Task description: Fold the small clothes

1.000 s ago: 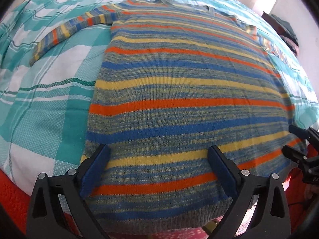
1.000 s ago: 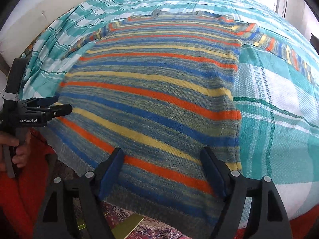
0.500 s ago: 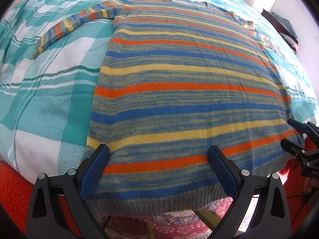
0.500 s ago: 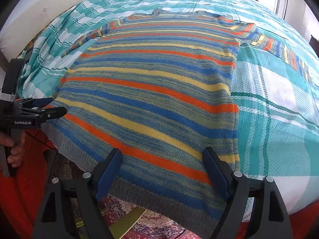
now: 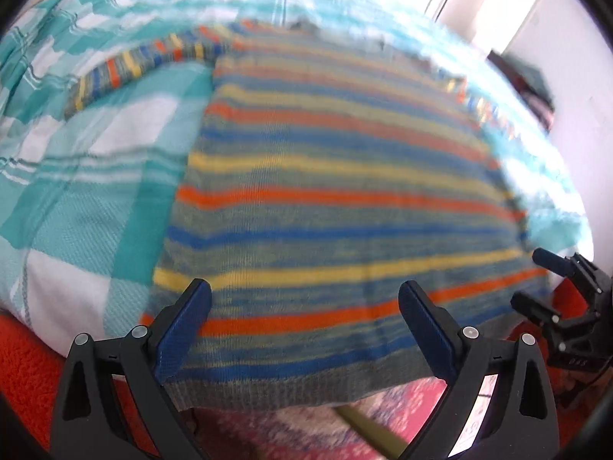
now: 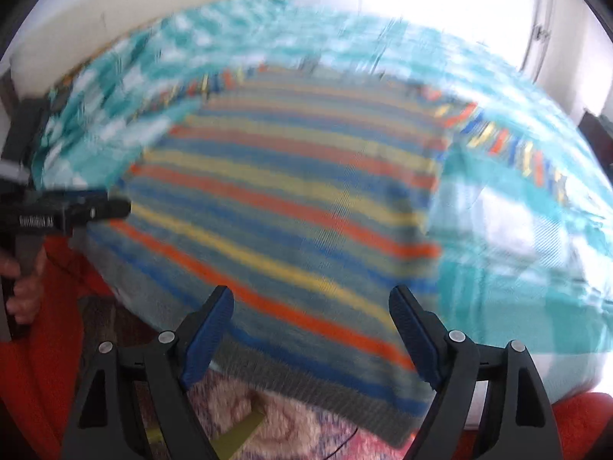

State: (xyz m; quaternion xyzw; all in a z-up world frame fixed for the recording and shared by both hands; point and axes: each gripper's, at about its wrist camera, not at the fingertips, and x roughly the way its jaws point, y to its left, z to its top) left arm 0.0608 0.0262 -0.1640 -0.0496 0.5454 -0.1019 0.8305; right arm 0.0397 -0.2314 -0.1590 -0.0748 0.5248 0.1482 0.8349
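A knitted sweater (image 5: 325,199) with blue, orange and yellow stripes lies flat, front down the bed, on a teal plaid bedspread (image 5: 76,191). Its sleeves (image 5: 134,69) spread out to both sides. My left gripper (image 5: 306,306) hovers open over the hem's left half, with nothing between its fingers. The right gripper (image 6: 310,326) is open too, above the hem's right half of the sweater (image 6: 287,199). Each gripper shows in the other's view: the right gripper (image 5: 530,278) at the right edge, the left gripper (image 6: 118,205) at the left edge, held by a hand (image 6: 19,291). Both views are blurred.
The hem hangs over the bed's front edge. Below it lie a red fleece blanket (image 5: 23,364), a pink patterned rug (image 5: 306,433) and a yellow-green strip (image 5: 367,433). A white headboard (image 6: 115,7) is at the far left; dark clothes (image 5: 536,84) are piled at the far right.
Both grippers have drawn back and up from the sweater. The hem sits higher in both views, more of the rug shows below it, and the pictures have become blurred.
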